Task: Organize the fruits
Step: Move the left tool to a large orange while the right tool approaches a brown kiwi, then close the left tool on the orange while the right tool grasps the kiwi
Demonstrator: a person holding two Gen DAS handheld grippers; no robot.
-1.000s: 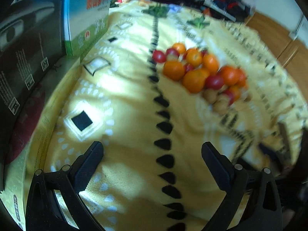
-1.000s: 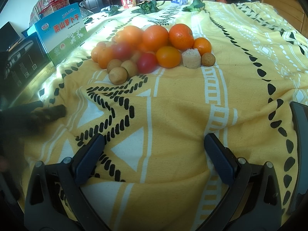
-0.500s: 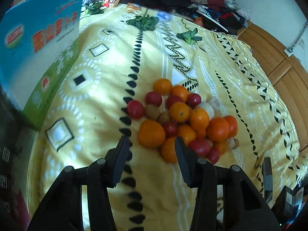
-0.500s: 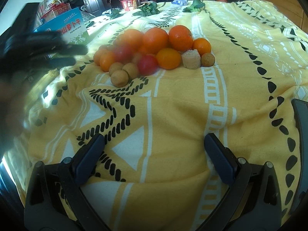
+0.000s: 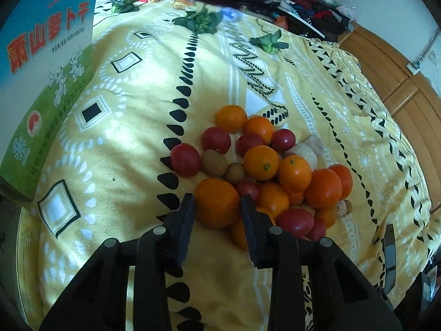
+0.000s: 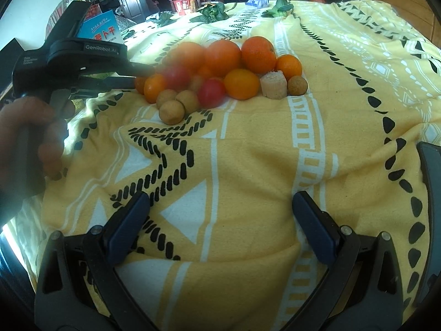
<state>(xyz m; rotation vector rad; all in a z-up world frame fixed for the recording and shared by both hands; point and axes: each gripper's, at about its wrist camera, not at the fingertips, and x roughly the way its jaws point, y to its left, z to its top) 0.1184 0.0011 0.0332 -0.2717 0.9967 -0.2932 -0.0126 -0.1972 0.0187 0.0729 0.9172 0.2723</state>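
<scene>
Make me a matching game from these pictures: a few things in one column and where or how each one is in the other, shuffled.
Things:
1. left gripper
2. right gripper
3. tan cube
4. blue-green box

States or places:
A. open over bare blanket, nothing between its jaws
B. at the blanket's edge, apart from the fruit
C. jaws just closing on a big orange at the pile's near edge
D. beside a small brown fruit at the pile's end

Pairs: 1-C, 2-A, 3-D, 4-B

Oranges, red tomatoes, small brown longans and one pale cut chunk [image 6: 273, 86] lie heaped together on my yellow bedspread [image 5: 115, 143], touching. The big orange [image 5: 217, 206] sits at the heap's near edge.
</scene>
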